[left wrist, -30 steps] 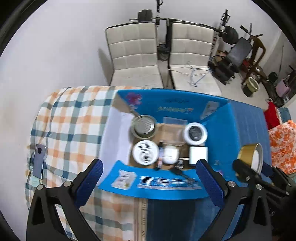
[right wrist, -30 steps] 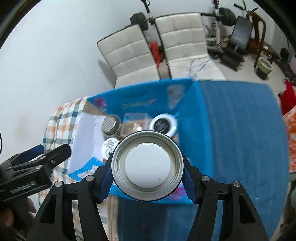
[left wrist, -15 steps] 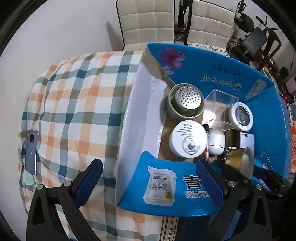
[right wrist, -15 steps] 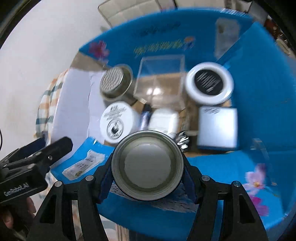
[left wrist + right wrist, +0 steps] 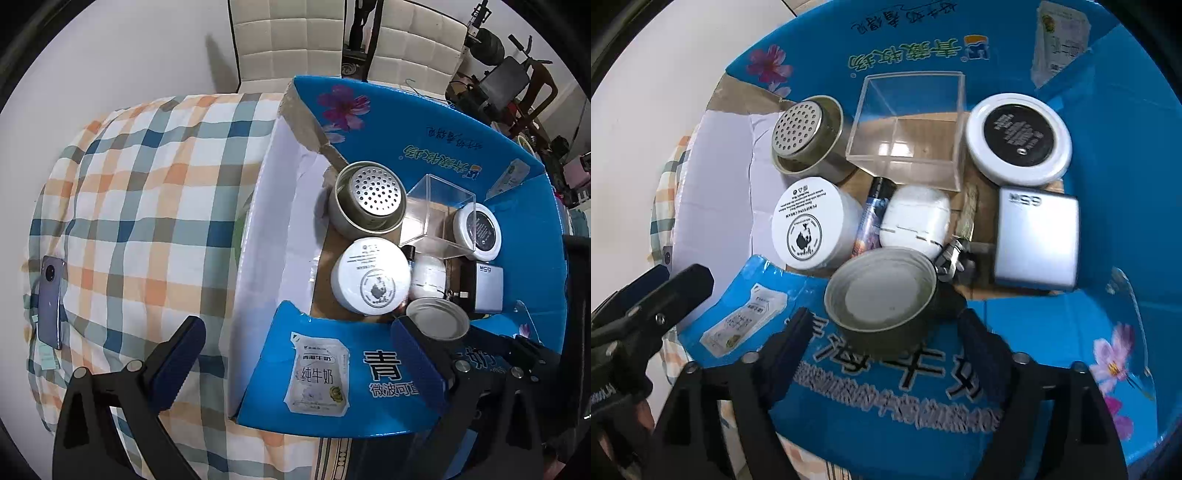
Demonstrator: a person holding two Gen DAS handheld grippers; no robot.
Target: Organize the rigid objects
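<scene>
Now the right gripper [image 5: 886, 332], jaws opening, lets a metal tin [image 5: 881, 295] settle into the crowded blue box [image 5: 1108, 206]; the left gripper [image 5: 295, 358] hangs wide and empty.

A metal clip [image 5: 955, 258] is half hidden behind the tin [image 5: 882, 295], and the blue box [image 5: 1108, 184] is cut off at the frame's right edge.

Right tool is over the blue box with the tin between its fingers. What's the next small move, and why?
Probably lift the right tool straight up. Its jaws are opening and the fingers stand clear of the tin, which sits inside the blue box beside the white cream jar.
</scene>
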